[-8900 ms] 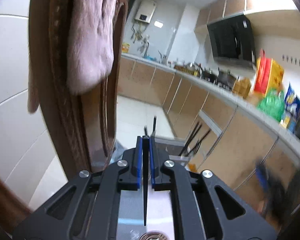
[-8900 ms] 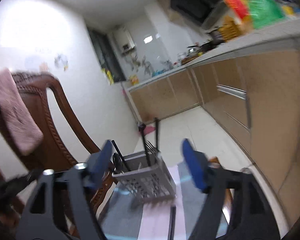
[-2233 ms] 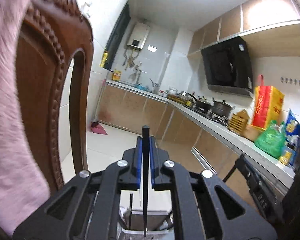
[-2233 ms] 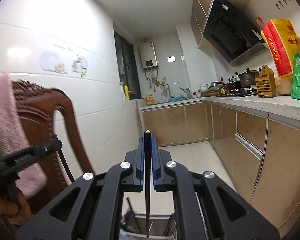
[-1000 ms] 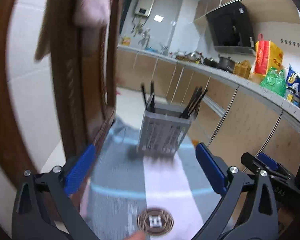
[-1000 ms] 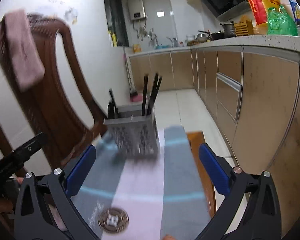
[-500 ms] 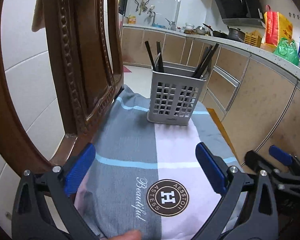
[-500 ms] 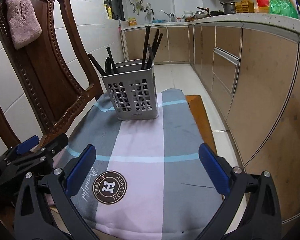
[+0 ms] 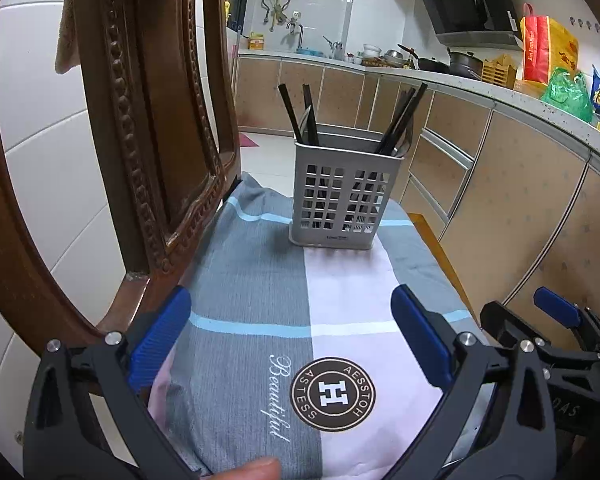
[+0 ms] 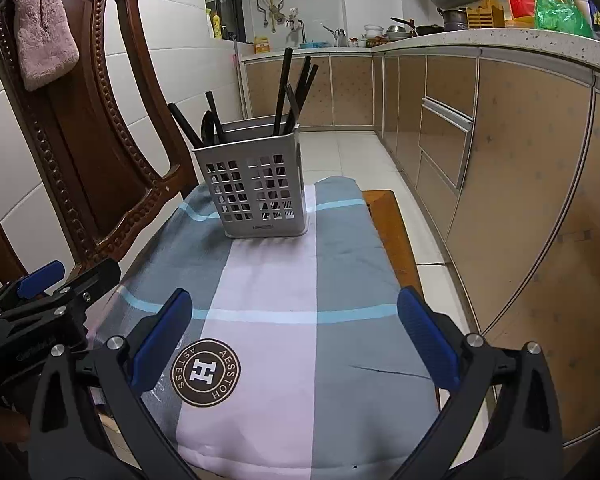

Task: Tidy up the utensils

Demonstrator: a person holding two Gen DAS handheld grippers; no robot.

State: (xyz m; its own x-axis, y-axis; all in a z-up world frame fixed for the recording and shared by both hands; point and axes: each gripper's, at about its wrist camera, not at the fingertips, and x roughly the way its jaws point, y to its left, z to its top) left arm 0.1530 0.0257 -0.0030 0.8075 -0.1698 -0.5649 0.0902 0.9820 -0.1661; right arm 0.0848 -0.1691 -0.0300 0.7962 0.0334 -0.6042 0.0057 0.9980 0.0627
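Observation:
A grey slotted utensil caddy (image 9: 342, 192) (image 10: 256, 188) stands upright at the far end of a grey and pink cloth (image 9: 340, 292) (image 10: 268, 288). Several black chopsticks (image 9: 400, 120) (image 10: 296, 88) and other dark utensil handles (image 9: 300, 116) (image 10: 198, 124) stick out of its two compartments. My left gripper (image 9: 290, 336) is open near the cloth's front edge, with nothing between its blue pads. My right gripper (image 10: 294, 340) is open too, empty, at the front of the cloth. Each gripper shows at the edge of the other's view.
A carved wooden chair back (image 9: 148, 120) (image 10: 84, 132) with a pink towel (image 10: 40, 28) rises close on the left. Kitchen cabinets (image 10: 520, 160) and a cluttered counter (image 9: 540, 88) run along the right. A fingertip (image 9: 252, 470) shows at the bottom edge of the left wrist view.
Both grippers were shut on black chopsticks above the caddy, then opened empty and drew back to the cloth's near end. Over the last half second they have hardly moved.

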